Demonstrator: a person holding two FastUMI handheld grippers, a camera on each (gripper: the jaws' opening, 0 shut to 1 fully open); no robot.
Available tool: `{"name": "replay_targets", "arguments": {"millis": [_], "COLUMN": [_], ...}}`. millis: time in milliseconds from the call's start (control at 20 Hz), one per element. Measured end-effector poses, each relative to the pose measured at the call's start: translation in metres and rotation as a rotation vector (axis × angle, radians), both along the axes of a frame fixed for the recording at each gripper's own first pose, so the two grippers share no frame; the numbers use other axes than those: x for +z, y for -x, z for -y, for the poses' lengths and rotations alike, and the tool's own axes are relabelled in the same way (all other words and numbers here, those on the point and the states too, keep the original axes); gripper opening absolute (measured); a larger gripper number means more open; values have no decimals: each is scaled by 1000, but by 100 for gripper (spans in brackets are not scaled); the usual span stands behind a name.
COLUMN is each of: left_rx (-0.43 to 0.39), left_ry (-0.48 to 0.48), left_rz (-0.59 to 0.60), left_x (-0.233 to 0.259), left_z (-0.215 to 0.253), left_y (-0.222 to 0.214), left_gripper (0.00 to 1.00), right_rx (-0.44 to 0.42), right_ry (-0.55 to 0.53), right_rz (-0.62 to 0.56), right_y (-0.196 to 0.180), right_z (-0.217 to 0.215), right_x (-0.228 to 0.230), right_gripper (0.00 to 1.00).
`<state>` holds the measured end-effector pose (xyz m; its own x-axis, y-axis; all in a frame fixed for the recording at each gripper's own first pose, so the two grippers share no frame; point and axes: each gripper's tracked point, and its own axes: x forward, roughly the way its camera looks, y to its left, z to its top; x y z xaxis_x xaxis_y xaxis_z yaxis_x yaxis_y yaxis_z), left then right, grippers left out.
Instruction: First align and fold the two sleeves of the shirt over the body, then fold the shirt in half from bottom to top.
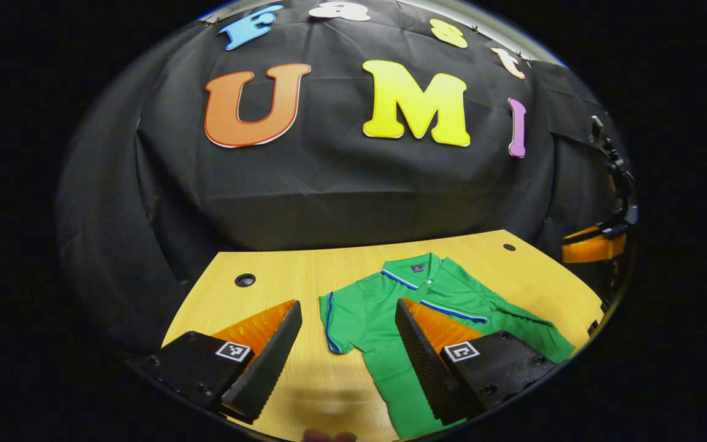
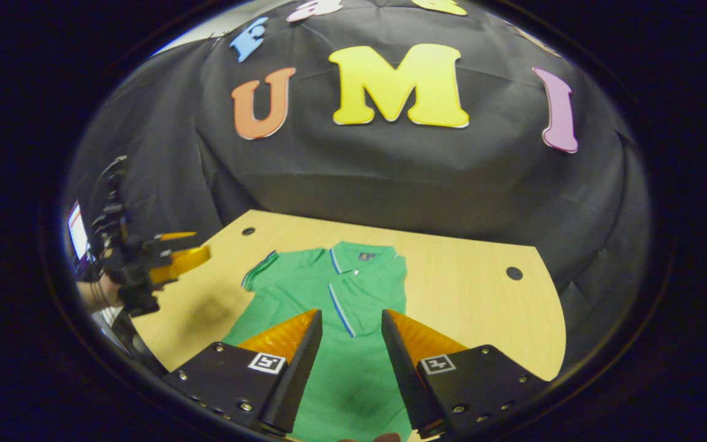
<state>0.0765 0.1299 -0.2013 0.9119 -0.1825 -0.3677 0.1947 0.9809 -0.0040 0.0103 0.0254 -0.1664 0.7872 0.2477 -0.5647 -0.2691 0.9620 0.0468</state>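
on table [image 2: 464, 288], shirt [image 2: 341, 294] lies below right hand-held gripper [image 2: 351, 331].

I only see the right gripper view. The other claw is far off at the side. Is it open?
Observer: Yes. In the left gripper view, the left claw is wide open.
Operator: What's it aimed at?
Observer: The spread-out sleeve of the green shirt shows between its fingers.
Operator: Is it holding anything?
Observer: No, nothing is pinched. The sleeve lies flat on the table.
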Motion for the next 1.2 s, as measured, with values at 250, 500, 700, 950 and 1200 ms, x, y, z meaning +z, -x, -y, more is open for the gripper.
{"name": "replay_targets", "arguments": {"millis": [250,500,700,950,1200], "left_rx": [6,-11,-35,-50,-55], "left_ry": [-36,-131,-156,-138,-145], "left_rz": [0,-45,-100,-152,-224], "left_x": [-37,-81,-110,-133,-150], "left_z": [-11,-20,-20,-20,-26], "left_y": [-55,-91,-110,-136,-147], "left_gripper": [98,99,100,100,95], "right_rx": [28,-27,-62,-123,-157], "right_ry": [52,16,20,-5,-29], "right_rz": [40,48,9,-36,-58], "right_y": [34,34,41,45,49], "right_z": [-12,-6,8,19,27], "right_x": [8,14,-1,-18,-31], "right_gripper": [65,65,65,65,66]}}
